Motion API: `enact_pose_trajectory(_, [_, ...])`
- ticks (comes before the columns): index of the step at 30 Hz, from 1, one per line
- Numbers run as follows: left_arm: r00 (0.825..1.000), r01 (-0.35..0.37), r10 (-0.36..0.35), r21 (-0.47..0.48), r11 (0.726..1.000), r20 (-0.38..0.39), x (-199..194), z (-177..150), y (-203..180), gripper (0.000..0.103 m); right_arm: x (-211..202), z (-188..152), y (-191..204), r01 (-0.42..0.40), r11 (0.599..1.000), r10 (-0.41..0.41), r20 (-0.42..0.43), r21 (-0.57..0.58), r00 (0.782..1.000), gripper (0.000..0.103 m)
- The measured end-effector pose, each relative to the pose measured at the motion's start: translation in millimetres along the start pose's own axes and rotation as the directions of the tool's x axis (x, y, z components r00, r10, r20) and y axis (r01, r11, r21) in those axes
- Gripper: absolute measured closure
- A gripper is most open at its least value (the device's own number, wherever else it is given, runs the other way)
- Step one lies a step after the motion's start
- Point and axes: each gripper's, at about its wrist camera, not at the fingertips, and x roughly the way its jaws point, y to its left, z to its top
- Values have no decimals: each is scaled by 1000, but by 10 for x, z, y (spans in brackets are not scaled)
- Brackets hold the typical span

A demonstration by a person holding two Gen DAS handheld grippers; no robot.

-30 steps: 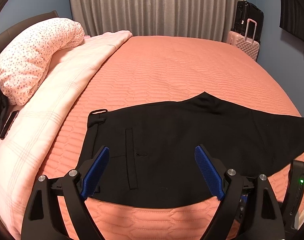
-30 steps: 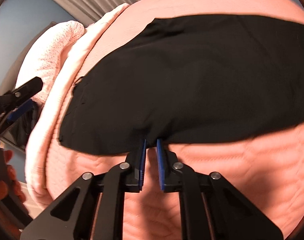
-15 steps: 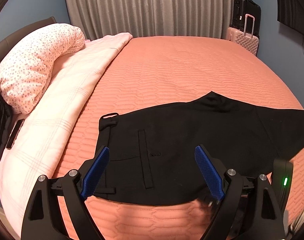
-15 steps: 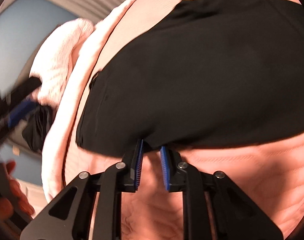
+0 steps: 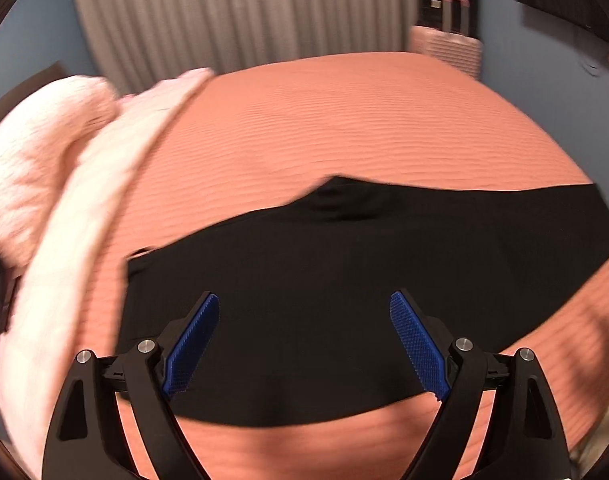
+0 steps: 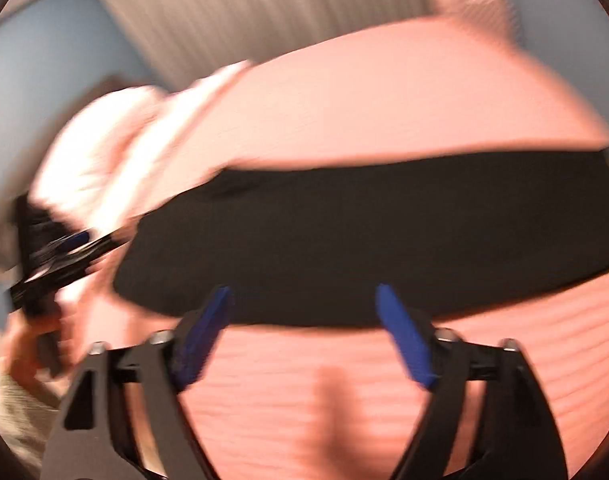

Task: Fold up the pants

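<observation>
Blue ribbed pads on the right gripper (image 6: 304, 332) are standing wide apart with nothing between them; its jaws have just been opening, letting go of the near hem they were pinching a second ago. The left gripper (image 5: 304, 344) is also gaping, empty, hovering over the cloth. Beneath both, the black pants (image 5: 344, 280) are lying flat, already folded lengthwise into one long band, across the near part of the bed (image 5: 344, 120), close to its front edge, with the pink quilt (image 5: 84, 200) bunched along the left edge. Both views are blurring, and in the left view the pants are now sitting further right than before. Thin, limp fabric like this is probably sliding easily and sagging unless taken at an end, ideally by both corners of the waistband or the cuffs.
</observation>
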Motion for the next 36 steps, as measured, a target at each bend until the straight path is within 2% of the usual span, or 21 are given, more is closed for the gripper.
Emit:
enact_pose_trajectory(1, [1000, 29, -29, 1, 1000, -2, 56, 65, -227, 18, -146, 123, -352, 97, 995, -97, 24, -12, 995, 17])
enact_pose_trajectory(2, [999, 45, -45, 5, 999, -9, 102, 113, -394, 18, -315, 258, -775, 227, 974, -225, 62, -19, 972, 16])
enact_pose_trajectory(3, [998, 55, -54, 22, 998, -18, 170, 173, -633, 18, -414, 383, -1169, 317, 948, -315, 58, -27, 947, 16])
enact_pose_trajectory(4, [999, 46, -45, 37, 998, -21, 213, 209, -790, 18, -449, 437, -1368, 339, 940, -338, 51, -24, 940, 16])
enact_pose_trajectory(7, [998, 45, -42, 62, 997, -47, 358, 307, -1232, 18, -412, 658, -2143, 322, 946, -323, -30, -31, 946, 16])
enact_pose_trajectory(9, [997, 60, -57, 54, 997, -59, 437, 365, -1443, 18, -321, 731, -2383, 334, 939, -339, -55, -86, 939, 15])
enact_pose_trajectory(12, [997, 18, -12, 83, 996, -81, 541, 411, -1638, 18, -134, 813, -2648, 350, 919, -368, -75, -179, 927, 15])
enact_pose_trajectory(15, [995, -17, 25, 81, 997, -98, 607, 406, -1707, 18, -26, 782, -2950, 334, 924, -356, -99, -186, 929, 15])
enact_pose_trajectory(23, [990, -108, 112, 44, 993, -87, 693, 480, -1679, 18, 312, 663, -3347, 194, 975, -211, -197, -106, 957, 16])
enact_pose_trajectory(24, [990, -113, 117, 42, 993, -83, 693, 487, -1675, 18, 320, 632, -3336, 169, 981, -186, -211, -98, 960, 23])
enact_pose_trajectory(26, [990, -117, 120, 39, 992, -79, 685, 498, -1679, 18, 421, 582, -3305, 130, 986, -152, -239, -105, 959, 29])
enact_pose_trajectory(28, [990, -121, 123, 33, 992, -71, 659, 494, -1692, 18, 448, 536, -3245, 118, 982, -151, -240, -146, 959, 29])
enact_pose_trajectory(31, [991, -115, 118, 41, 992, -69, 689, 512, -1705, 18, 418, 547, -3384, 80, 994, -95, -230, -74, 969, 29])
enact_pose_trajectory(32, [991, -115, 118, 46, 992, -66, 684, 510, -1710, 18, 397, 558, -3479, 42, 999, -48, -227, -28, 973, 27])
enact_pose_trajectory(33, [991, -114, 117, 50, 992, -64, 684, 510, -1715, 18, 386, 568, -3534, 44, 999, -45, -224, -10, 973, 24])
enact_pose_trajectory(34, [991, -111, 114, 52, 992, -64, 679, 514, -1713, 18, 376, 577, -3598, 80, 997, -77, -224, 5, 972, 23])
enact_pose_trajectory(36, [991, -114, 117, 49, 992, -63, 668, 513, -1708, 18, 358, 559, -3737, 58, 997, -44, -234, 53, 971, 23])
